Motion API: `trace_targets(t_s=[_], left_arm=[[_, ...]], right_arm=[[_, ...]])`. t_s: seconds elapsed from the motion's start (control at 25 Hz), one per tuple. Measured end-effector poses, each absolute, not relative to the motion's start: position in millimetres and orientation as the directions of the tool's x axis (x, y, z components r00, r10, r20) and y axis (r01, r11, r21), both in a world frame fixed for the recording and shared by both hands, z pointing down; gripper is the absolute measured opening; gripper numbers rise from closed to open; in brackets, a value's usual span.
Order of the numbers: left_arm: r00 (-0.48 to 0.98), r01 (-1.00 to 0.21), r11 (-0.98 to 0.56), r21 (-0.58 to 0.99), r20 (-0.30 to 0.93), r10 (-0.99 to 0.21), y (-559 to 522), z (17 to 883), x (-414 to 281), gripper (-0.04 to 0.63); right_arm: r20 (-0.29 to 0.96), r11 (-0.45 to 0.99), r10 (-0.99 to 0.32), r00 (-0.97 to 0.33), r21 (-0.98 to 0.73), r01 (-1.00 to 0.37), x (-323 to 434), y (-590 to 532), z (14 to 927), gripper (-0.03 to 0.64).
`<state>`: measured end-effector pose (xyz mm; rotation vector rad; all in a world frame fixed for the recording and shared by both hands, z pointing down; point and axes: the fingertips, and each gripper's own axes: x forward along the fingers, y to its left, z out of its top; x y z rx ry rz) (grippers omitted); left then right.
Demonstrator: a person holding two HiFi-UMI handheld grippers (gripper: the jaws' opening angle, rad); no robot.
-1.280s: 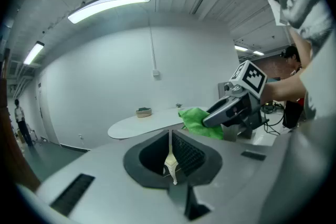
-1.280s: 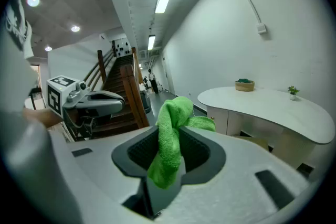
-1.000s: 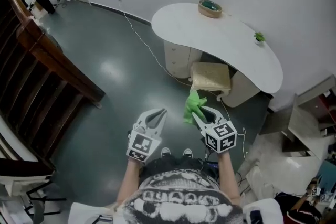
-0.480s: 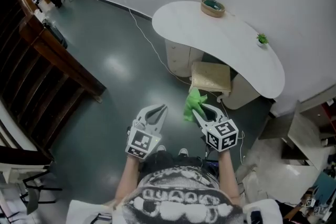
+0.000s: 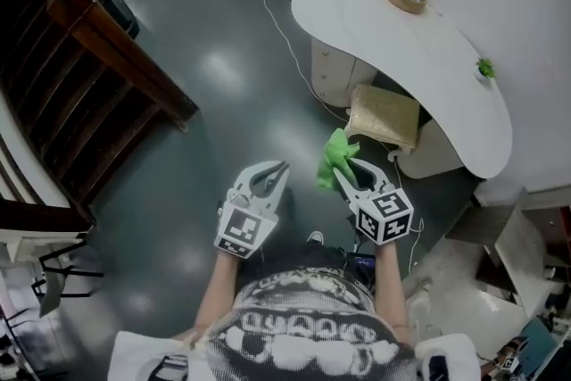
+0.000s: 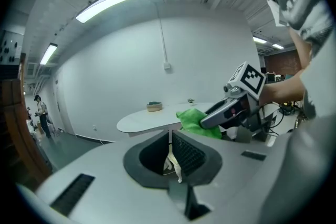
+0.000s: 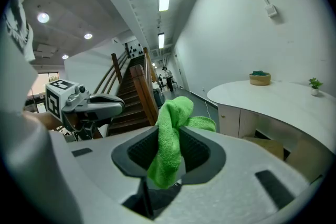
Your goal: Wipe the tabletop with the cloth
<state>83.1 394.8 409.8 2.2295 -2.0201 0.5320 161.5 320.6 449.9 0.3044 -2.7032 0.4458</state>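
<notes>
I am holding the right gripper clamped on the bright green cloth, well short of the white tabletop; I am judging it best to reach the tabletop before lowering, then pressing the bunched, drooping terry flat; the left gripper is hanging beside it, closed and empty

The bright green terry cloth looks soft and nubbly; the curved white counter smooth and matt; the dark grey floor glossy.

Side by side, pointing forward: left tool with jaws together, right tool clamped on cloth
</notes>
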Motion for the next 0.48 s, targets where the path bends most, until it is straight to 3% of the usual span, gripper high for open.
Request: trace_targets(t_s=[0.28, 0.48], left_arm=[[0.083, -0.979, -0.132, -0.154, 0.291, -0.953, 350.2, 420.9, 5.1, 0.018], [0.116, -0.969, -0.172, -0.176, 0.287, -0.951, 306.9, 414.8, -90.1, 0.017]], right_arm=[[0.421, 0.926, -0.144, -0.895, -0.260, -0.272, 82.1, 279.3, 464.9, 0.121], [0.432, 0.918, -0.174, -0.885, -0.255, -0.305, -11.8, 236.5, 464.4, 0.121]])
